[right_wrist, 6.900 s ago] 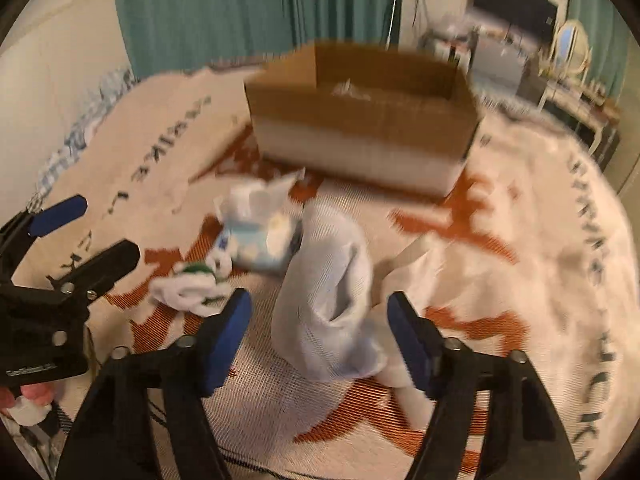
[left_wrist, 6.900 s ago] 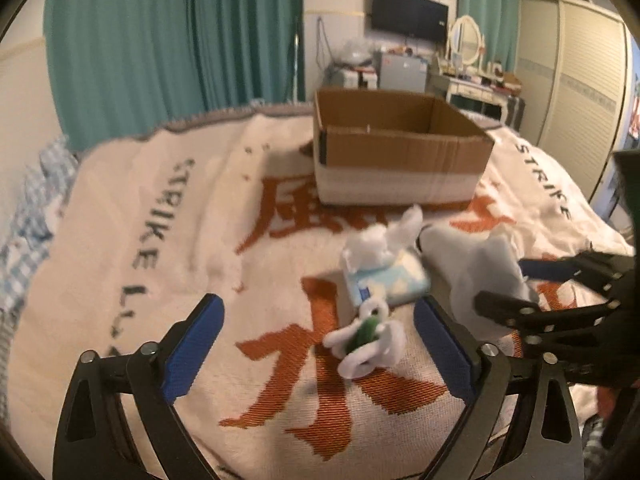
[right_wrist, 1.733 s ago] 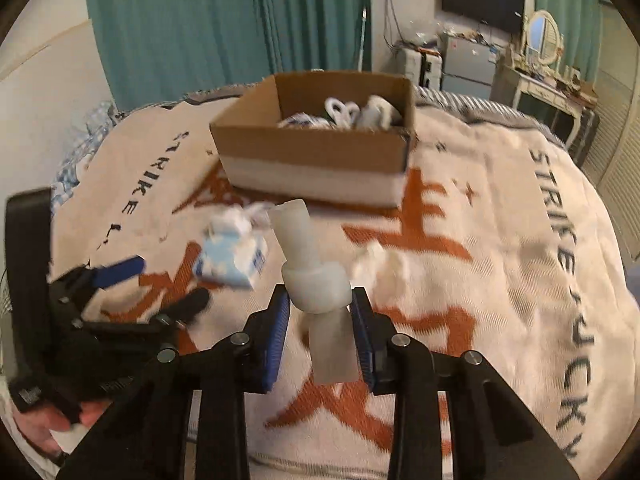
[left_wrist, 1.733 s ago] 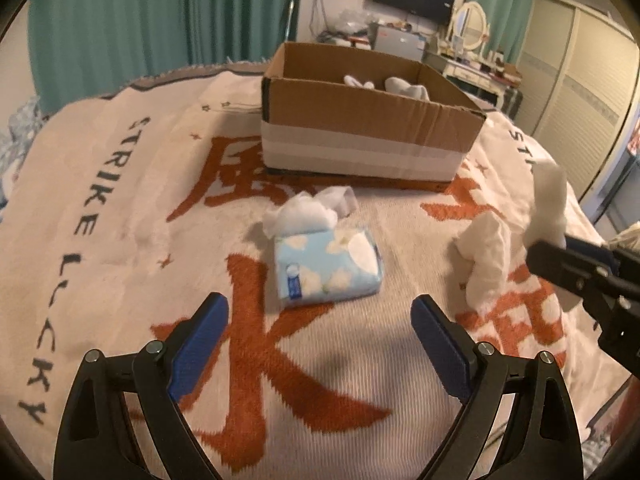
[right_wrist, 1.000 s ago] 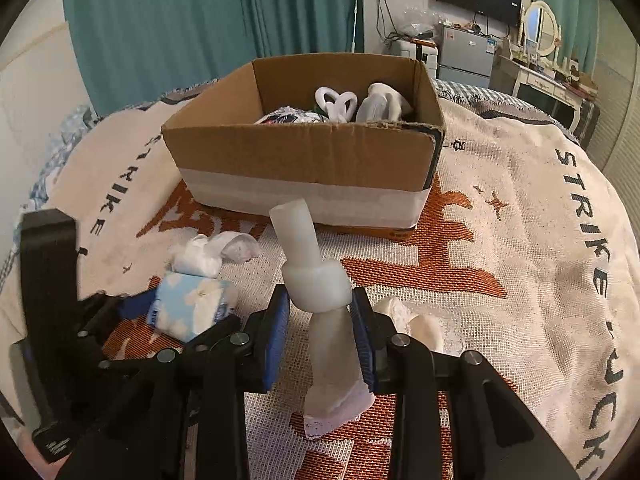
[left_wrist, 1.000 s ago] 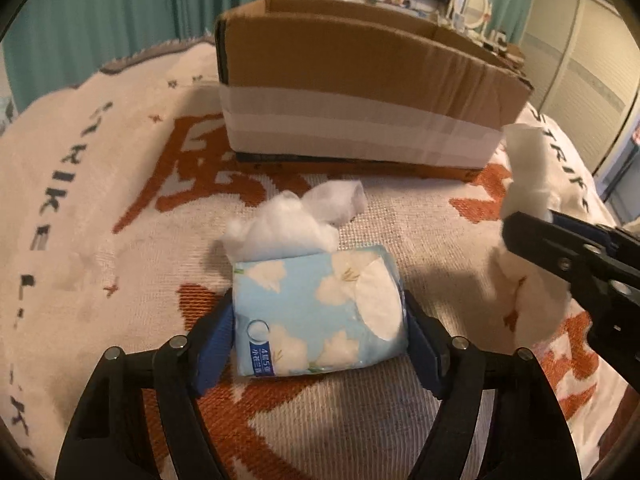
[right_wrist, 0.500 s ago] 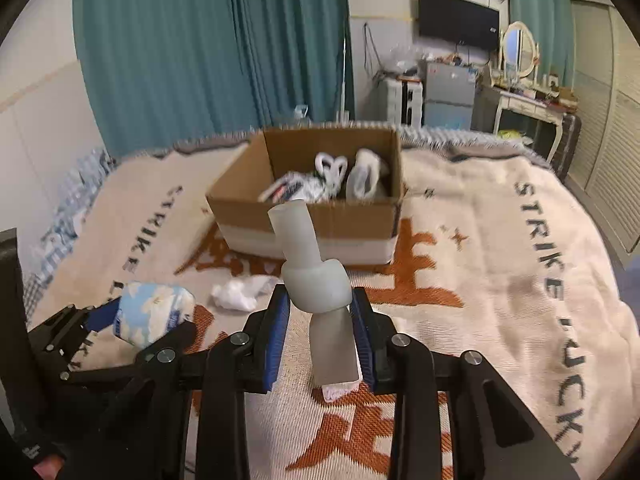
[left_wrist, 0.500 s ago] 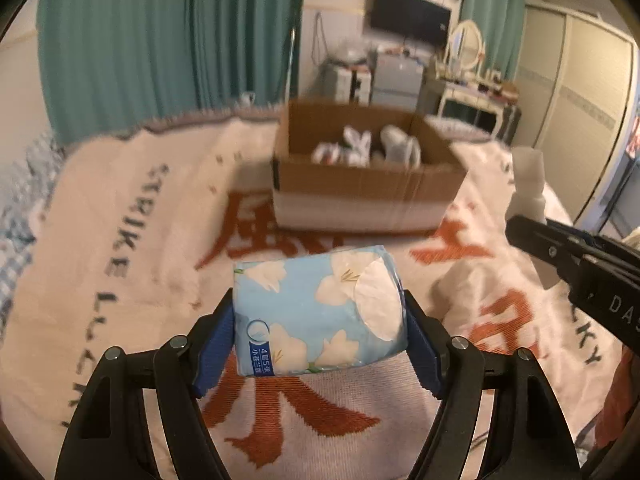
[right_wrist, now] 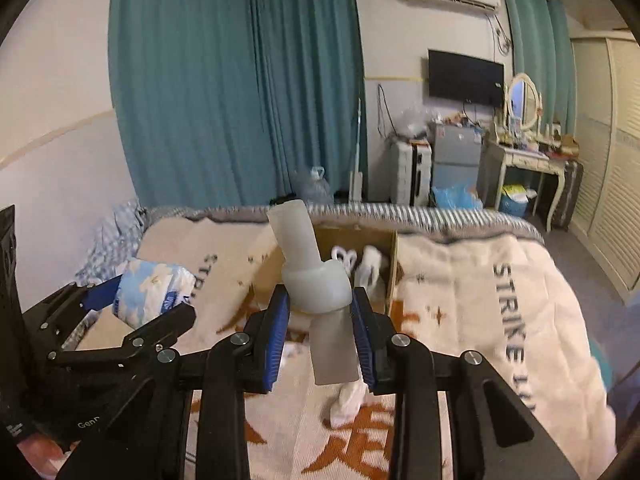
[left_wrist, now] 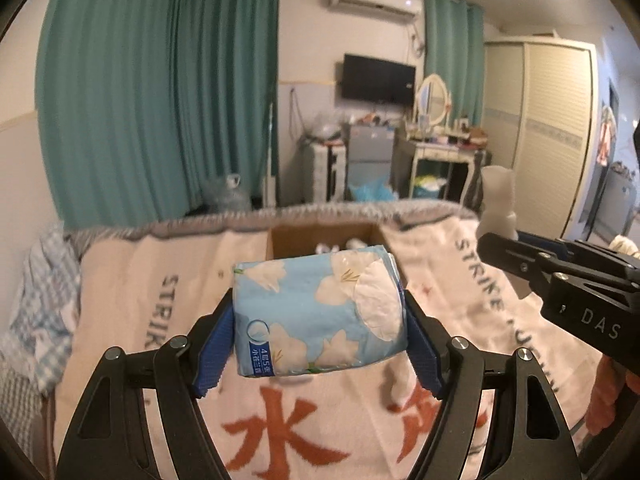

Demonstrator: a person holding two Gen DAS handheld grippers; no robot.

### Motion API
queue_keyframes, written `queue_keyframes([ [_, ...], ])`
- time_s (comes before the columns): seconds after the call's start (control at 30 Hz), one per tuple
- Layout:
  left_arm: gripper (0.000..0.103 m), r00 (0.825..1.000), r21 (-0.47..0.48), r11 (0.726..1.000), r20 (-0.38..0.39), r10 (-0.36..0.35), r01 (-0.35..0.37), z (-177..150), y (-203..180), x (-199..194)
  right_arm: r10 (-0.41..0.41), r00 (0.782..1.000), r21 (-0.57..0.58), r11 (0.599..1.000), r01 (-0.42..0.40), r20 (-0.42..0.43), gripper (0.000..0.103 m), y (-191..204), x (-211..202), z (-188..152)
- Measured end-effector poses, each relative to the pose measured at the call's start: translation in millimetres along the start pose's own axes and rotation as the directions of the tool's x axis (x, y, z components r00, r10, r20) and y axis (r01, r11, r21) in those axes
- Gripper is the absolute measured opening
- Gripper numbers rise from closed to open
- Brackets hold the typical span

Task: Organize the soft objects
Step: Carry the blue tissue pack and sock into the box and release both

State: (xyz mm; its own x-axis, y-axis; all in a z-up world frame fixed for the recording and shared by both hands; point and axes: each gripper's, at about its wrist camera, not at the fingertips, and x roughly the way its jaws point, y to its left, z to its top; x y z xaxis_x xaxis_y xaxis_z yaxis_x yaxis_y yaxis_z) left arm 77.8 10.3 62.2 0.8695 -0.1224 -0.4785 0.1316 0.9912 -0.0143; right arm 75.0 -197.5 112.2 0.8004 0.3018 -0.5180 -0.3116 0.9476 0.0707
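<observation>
Two loads are up off the bed at once: my left gripper (left_wrist: pixel 320 344) has its fingers clamped on the sides of the blue tissue pack (left_wrist: pixel 318 314), and my right gripper (right_wrist: pixel 320 334) pinches the knotted white sock (right_wrist: pixel 316 292) at its knot, the tail hanging below the pads. Both are well short of the cardboard box (right_wrist: pixel 394 268), which sits ahead on the blanket (right_wrist: pixel 500 300) with a few white items already inside. I judge this the carry. To do it well I bring each load over the box opening before letting go, one side at a time so the grippers don't cross, and I keep the sock's tail clear of the box wall. A white piece (right_wrist: pixel 348 400) lies on the blanket below the sock, so more remains.
</observation>
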Motion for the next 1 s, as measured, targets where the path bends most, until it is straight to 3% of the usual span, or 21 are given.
queue_keyframes([
  [0.2, 0.075, 1.0, 0.032, 0.999, 0.017, -0.01, 0.01, 42.6, 2.3, 38.3, 0.019, 0.999, -0.029, 0.999, -0.018, 0.036, 0.031, -14.2, 19.9, 47.4],
  [0.43, 0.075, 1.0, 0.026, 1.0, -0.008, 0.002, -0.002, 77.3, 11.5, 126.6, -0.004, 1.0, -0.047, 0.999, 0.005, 0.02, 0.031, -41.2, 97.0, 82.7],
  [0.57, 0.075, 0.999, 0.051, 0.999, -0.033, 0.012, -0.011, 71.9, 15.9, 179.1, 0.004, 0.999, -0.046, 0.999, -0.006, -0.041, 0.031, -54.3, 161.8, 79.3],
  [0.77, 0.075, 0.99, 0.06, 0.998, -0.143, 0.015, -0.007, 42.1, 20.0, 260.1, 0.027, 0.99, -0.023, 0.999, -0.03, -0.139, 0.03, -71.3, 250.8, 53.1],
  [1.0, 0.075, 0.977, 0.057, 0.998, -0.212, 0.019, -0.007, 20.6, 25.3, 298.2, 0.047, 0.979, 0.005, 0.999, -0.047, -0.199, 0.03, -91.0, 306.6, 34.5],
])
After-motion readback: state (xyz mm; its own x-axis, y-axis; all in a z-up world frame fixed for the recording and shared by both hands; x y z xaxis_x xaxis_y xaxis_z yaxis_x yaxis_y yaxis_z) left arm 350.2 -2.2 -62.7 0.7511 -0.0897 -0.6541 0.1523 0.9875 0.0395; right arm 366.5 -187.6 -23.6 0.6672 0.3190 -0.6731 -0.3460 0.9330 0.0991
